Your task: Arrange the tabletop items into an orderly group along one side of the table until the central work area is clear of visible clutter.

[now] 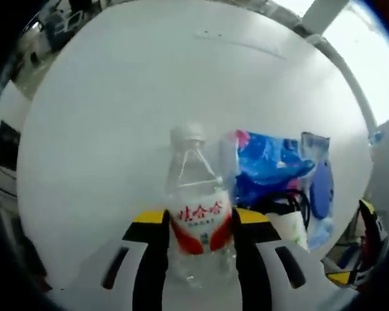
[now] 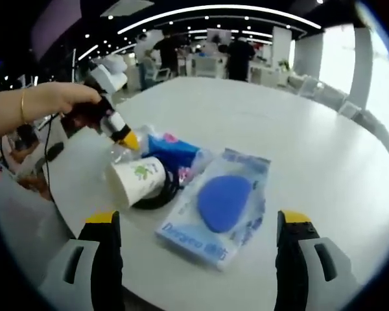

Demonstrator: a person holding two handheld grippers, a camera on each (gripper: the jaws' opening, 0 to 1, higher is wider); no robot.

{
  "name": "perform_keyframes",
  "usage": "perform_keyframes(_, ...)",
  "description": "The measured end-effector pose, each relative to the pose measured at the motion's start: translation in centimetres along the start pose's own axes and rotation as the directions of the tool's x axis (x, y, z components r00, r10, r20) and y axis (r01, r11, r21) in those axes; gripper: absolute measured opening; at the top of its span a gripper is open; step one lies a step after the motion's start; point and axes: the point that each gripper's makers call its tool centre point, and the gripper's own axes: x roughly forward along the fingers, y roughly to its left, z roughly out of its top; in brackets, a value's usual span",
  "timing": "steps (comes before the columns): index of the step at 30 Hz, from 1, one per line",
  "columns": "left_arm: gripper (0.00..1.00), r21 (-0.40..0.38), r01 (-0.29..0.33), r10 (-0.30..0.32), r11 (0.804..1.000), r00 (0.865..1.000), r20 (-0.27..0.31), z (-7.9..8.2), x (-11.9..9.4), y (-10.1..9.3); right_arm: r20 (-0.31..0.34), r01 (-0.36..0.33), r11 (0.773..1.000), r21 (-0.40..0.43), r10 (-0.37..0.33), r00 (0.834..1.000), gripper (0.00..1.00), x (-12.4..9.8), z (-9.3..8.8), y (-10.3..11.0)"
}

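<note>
Left gripper view, water bottle [image 1: 199, 214] clamped between left fingers [image 1: 149, 259], right fingers [image 2: 107, 259] apart, nothing between them

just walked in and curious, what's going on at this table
A person is tidying a white table with two hand-held grippers. The left hand-held gripper is shut on a clear water bottle. The right hand-held gripper is open, facing a packaged blue sponge. Beside it lie a tipped paper cup, a black cable and a blue packet.

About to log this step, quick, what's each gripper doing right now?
Left gripper: shut on the water bottle.
Right gripper: open, holding nothing, the packaged blue item ahead between its jaws.
</note>
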Motion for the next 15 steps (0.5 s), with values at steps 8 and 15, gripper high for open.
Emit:
perform_keyframes(8,0.37,-0.031,0.028,-0.028,0.999,1.0,-0.011,-0.39,0.35,-0.31,0.009,0.003,1.0,-0.009,-0.003,1.0,0.99,-0.05,0.2,-0.04)
perform_keyframes(15,0.34,0.047,0.02,-0.019,0.999,1.0,-0.016,-0.7,-0.39,-0.45,-0.003,-0.034,0.999,0.013,0.034,0.999,0.99,-0.01,-0.2,0.6)
